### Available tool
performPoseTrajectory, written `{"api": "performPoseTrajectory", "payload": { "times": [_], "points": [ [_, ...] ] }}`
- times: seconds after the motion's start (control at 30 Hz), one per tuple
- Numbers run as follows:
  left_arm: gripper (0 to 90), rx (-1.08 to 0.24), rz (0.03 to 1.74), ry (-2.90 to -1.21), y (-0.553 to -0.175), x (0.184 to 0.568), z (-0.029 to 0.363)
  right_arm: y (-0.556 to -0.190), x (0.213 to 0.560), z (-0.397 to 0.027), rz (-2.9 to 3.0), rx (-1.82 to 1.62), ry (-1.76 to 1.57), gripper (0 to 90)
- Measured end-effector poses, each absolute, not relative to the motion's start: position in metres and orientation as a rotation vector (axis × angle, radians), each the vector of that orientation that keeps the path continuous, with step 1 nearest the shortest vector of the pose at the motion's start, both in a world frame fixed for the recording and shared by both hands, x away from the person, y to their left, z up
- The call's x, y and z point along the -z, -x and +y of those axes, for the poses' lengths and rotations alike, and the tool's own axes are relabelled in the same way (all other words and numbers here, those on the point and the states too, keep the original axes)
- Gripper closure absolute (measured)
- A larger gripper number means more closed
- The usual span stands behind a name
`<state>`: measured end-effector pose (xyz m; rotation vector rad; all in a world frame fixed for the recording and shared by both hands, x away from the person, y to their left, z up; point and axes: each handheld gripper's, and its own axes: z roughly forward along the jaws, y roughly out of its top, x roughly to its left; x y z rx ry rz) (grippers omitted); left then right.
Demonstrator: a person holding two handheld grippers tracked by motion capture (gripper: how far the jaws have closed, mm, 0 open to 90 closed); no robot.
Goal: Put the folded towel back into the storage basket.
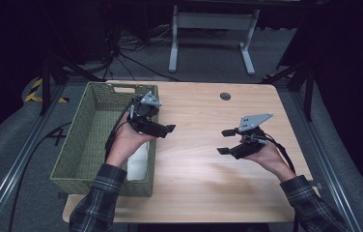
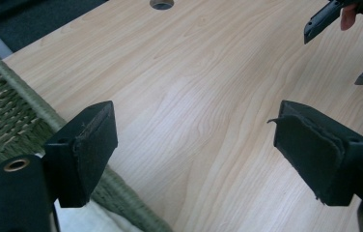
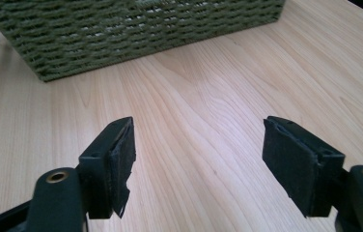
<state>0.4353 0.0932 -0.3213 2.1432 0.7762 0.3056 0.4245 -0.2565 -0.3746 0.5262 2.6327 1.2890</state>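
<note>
A white cloth (image 1: 138, 166) lies in the near corner of the green woven basket (image 1: 80, 145) at the worktop's (image 1: 208, 159) left edge, apparently just dropped. The left gripper (image 1: 170, 128) hangs over the basket's rim, jaws spread and empty; the right gripper (image 1: 225, 141) hovers apart, likewise open. Nothing blocks either; the next move is probably to withdraw.

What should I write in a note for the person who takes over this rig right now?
Left tool: open, nothing held, over the right rim of the green basket.
Right tool: open, nothing held, over the bare wooden table.
Things: a white item lies inside the basket, at its near right corner.
Done: the white item is in the basket.
Left: cannot tell from here.
</note>
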Motion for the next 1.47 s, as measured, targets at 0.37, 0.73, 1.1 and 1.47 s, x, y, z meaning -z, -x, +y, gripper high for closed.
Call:
{"api": "performPoseTrajectory", "payload": {
  "times": [0.37, 0.73, 1.1, 1.47],
  "points": [
    [14.7, -0.270, 0.778, -2.132, -0.407, 0.338, 0.048, -0.413, 0.394, -0.294, 2.604, -1.234, -0.628, 25.6],
    [15.3, -0.228, 0.700, -2.197, -0.381, 0.384, -0.009, -0.403, 0.424, -0.319, 2.612, -1.154, -0.711, 22.8],
    [15.4, -0.180, 0.654, -2.296, -0.373, 0.431, -0.030, -0.394, 0.445, -0.329, 2.652, -1.057, -0.752, 22.3],
    [14.5, -0.150, 0.653, -2.328, -0.372, 0.446, -0.031, -0.394, 0.448, -0.331, 2.651, -1.036, -0.769, 18.4]
  ]
}}
